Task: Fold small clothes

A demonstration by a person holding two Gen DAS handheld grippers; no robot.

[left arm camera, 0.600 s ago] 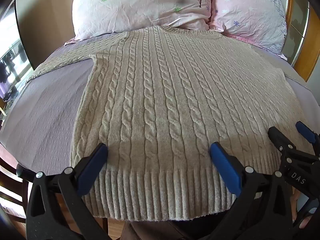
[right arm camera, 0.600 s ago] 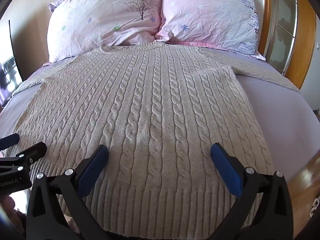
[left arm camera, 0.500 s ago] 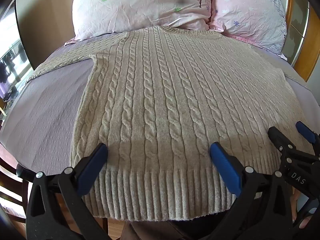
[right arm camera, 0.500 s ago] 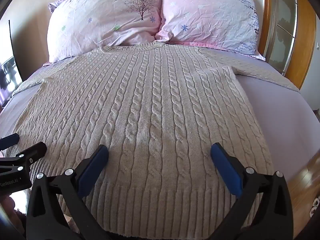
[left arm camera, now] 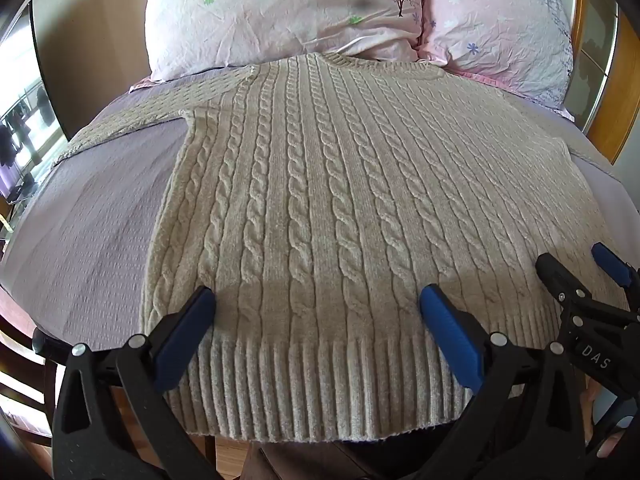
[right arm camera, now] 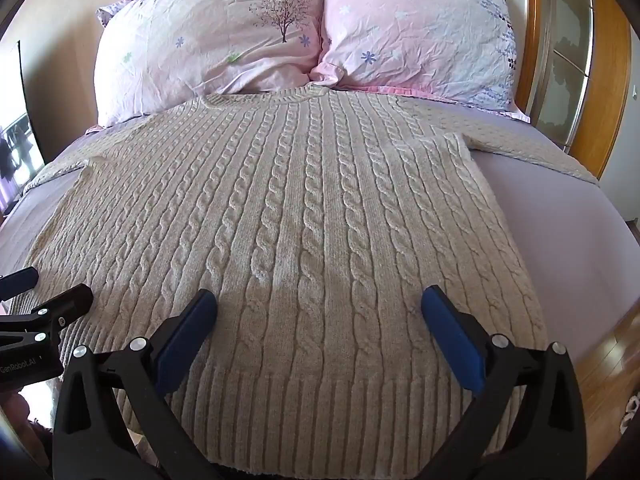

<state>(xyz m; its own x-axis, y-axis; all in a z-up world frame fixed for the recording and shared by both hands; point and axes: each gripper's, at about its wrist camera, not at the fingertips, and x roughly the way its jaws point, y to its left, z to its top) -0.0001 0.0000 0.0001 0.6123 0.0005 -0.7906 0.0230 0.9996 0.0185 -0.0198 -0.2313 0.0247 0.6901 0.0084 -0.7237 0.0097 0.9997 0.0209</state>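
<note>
While the sweater (left arm camera: 320,208) lies flat and face up on the bed (left arm camera: 92,232), collar toward the pillows (right arm camera: 304,36) and ribbed hem (left arm camera: 320,384) nearest me, I judge that no fold has begun: both sleeves (left arm camera: 132,124) are spread out to the sides and the body shows no crease. My left gripper (left arm camera: 316,312) hangs over the hem toward the sweater's left side, jaws spread wide and holding nothing. My right gripper (right arm camera: 320,312) hangs over the hem toward the right side, jaws likewise wide apart and empty; I see each gripper at the edge of the other's view. Whether the blue pads (right arm camera: 188,336) touch the knit or hover just above it, I cannot tell.

I take this as the set-up for the first fold. Next I would need to pinch an edge, either a hem corner or a sleeve, gripping both layers of thick knit, then carry it across the body without dragging the rest askew.
</note>
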